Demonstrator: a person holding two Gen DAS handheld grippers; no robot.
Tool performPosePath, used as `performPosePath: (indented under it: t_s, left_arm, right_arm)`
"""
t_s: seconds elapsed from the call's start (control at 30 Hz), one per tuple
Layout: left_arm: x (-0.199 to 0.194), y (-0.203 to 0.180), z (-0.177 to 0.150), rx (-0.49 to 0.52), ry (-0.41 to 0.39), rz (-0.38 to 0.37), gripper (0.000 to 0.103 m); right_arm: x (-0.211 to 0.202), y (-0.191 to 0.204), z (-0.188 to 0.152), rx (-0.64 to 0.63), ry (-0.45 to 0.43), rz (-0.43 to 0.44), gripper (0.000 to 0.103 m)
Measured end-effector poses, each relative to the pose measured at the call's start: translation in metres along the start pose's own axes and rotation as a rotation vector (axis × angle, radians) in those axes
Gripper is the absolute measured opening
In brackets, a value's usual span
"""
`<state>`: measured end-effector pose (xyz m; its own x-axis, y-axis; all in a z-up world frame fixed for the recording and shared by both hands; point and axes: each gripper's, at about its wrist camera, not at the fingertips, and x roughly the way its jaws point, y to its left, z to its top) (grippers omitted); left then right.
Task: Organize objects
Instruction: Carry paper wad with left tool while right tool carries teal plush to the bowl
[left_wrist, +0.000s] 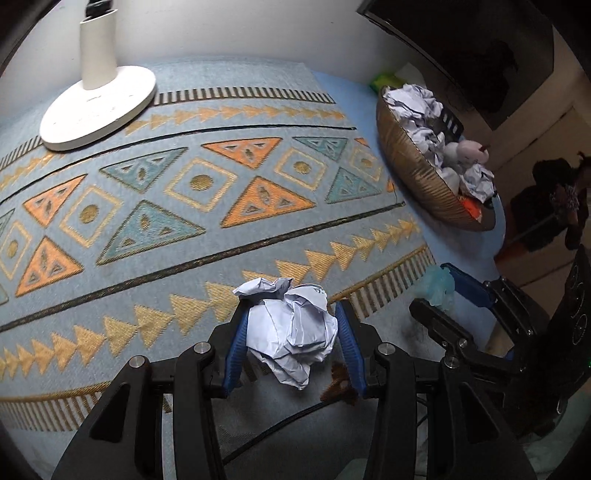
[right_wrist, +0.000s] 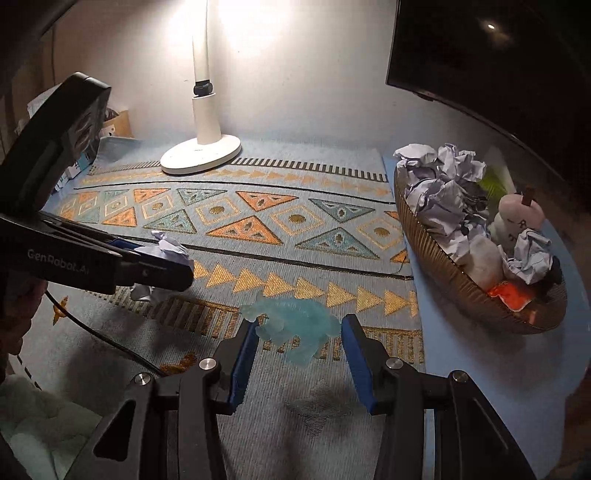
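Gold bowl (right_wrist: 436, 258) holds crumpled papers (right_wrist: 443, 199), a plush toy (right_wrist: 517, 218) and something orange. Left of the bowl on the rug (left_wrist: 184, 184): left gripper (left_wrist: 291, 325) clamps a paper ball (left_wrist: 291, 332); right gripper (right_wrist: 299, 339) jaws apart around a translucent blue dinosaur (right_wrist: 295, 328), long axis crosswise between the fingers.

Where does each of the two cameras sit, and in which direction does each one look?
Left wrist: on the left gripper, looking forward and down over the patterned rug; its fingers flank a crumpled paper ball; the right gripper shows at right.
Right wrist: on the right gripper, facing the lamp base and wall; its open fingers flank a translucent blue toy; the left gripper shows at left.
Shared: rug, lamp base, paper ball, blue toy, and the basket of crumpled paper at right.
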<state>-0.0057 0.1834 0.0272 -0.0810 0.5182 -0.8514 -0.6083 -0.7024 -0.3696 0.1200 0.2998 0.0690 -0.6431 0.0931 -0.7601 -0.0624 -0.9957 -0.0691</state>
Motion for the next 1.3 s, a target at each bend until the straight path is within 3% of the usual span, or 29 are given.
performPosePath:
  t_s: [0.2,0.37,0.5,0.57,0.7,0.83,1.0,1.17,1.3]
  left_arm:
    - [0.006,-0.012,-0.001,0.01,0.015,-0.029,0.042]
    - [0.007,-0.015,0.008,0.07,0.023,0.017,0.043]
    - [0.005,-0.013,0.034,0.121,0.005,0.01,0.043]
    - [0.007,-0.013,0.046,0.14,-0.022,0.059,0.043]
    - [0.021,-0.016,0.063,0.102,-0.034,0.091,0.043]
    - [0.024,-0.027,0.07,0.092,-0.086,0.063,0.043]
    - [0.012,-0.03,0.055,0.005,-0.14,0.013,0.043]
    - [0.005,-0.026,0.022,0.019,-0.113,0.058,0.043]
    - [-0.004,-0.013,0.013,-0.029,-0.116,0.071,0.043]
  right_arm:
    - [0.004,0.007,-0.006,-0.021,0.045,0.012,0.045]
    - [-0.006,0.009,-0.004,-0.089,0.004,-0.103,0.045]
    - [-0.018,-0.007,0.004,0.007,-0.02,-0.12,0.045]
    - [-0.023,-0.013,0.003,0.054,-0.024,-0.126,0.045]
    - [-0.029,-0.01,-0.003,0.037,-0.006,-0.172,0.045]
    - [-0.034,-0.01,-0.009,0.056,0.001,-0.172,0.045]
    - [-0.033,-0.012,-0.016,0.112,0.021,-0.131,0.045]
    - [-0.031,-0.007,-0.012,0.101,0.01,-0.096,0.045]
    - [-0.031,-0.01,-0.01,0.113,0.0,-0.075,0.045]
